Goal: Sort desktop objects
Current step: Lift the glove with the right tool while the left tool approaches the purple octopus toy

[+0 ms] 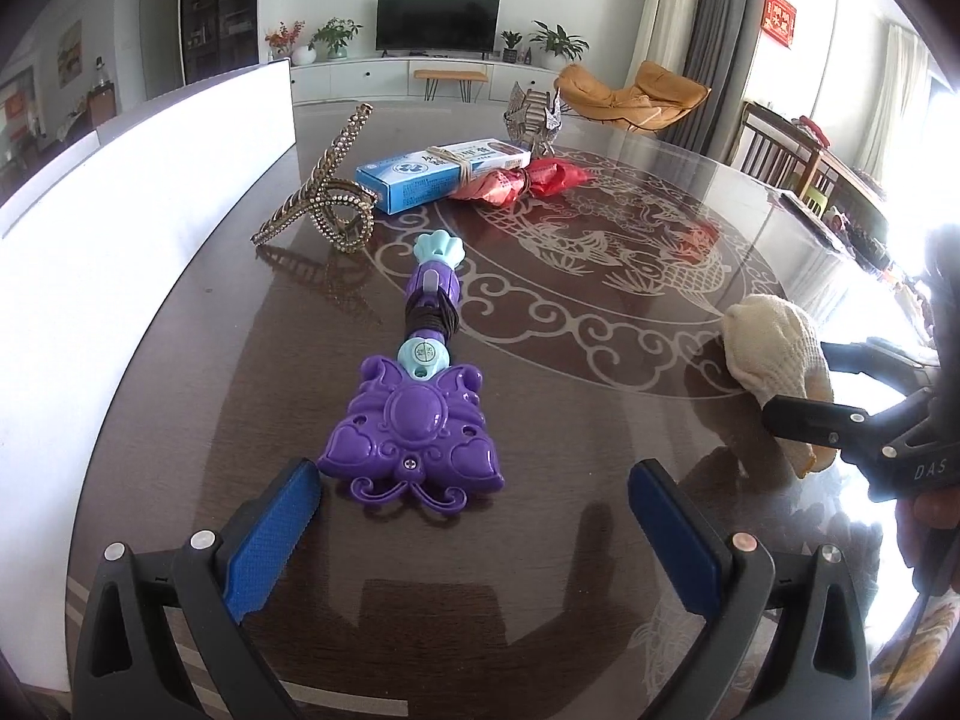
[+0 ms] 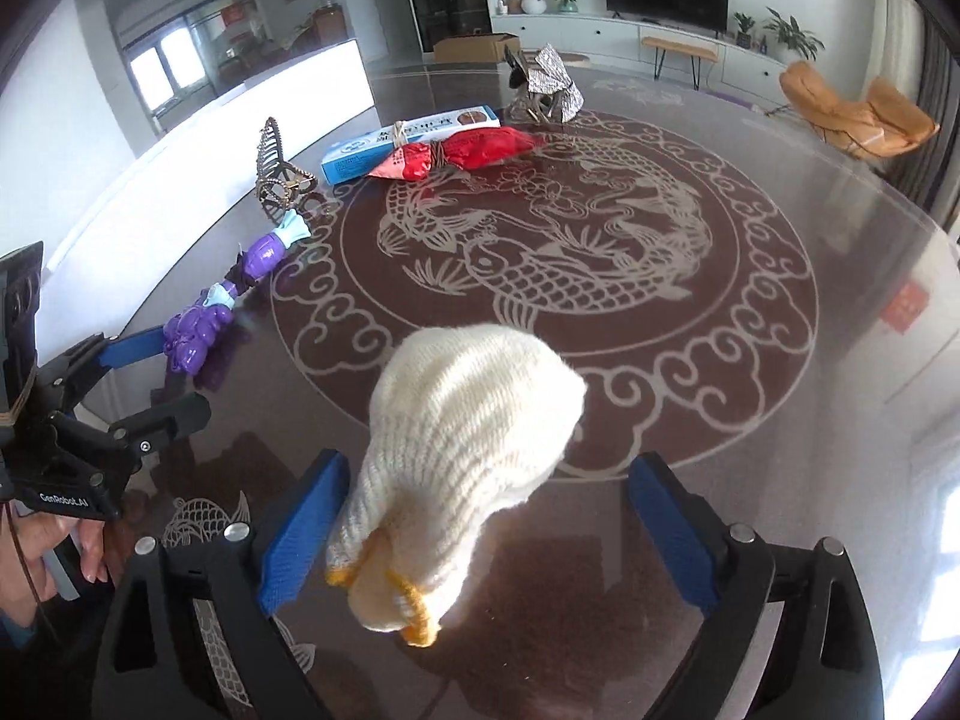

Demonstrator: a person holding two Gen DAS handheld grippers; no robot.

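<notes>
A purple butterfly toy wand (image 1: 414, 426) lies on the dark glass table (image 1: 600, 420), its head just ahead of my open left gripper (image 1: 471, 519). It also shows in the right wrist view (image 2: 228, 300). A rolled white knit glove (image 2: 468, 444) with a yellow cuff sits between the open jaws of my right gripper (image 2: 486, 534), leaning on the left pad (image 2: 300, 534). The glove (image 1: 774, 360) and the right gripper (image 1: 798, 387) show at the right of the left wrist view. The left gripper (image 2: 174, 375) shows at the left of the right wrist view.
A rhinestone hair claw (image 1: 336, 192), a blue box (image 1: 438, 171), a red packet (image 1: 522, 180) and a folded silver paper figure (image 1: 534, 117) lie farther back. A white panel (image 1: 150, 210) runs along the table's left side.
</notes>
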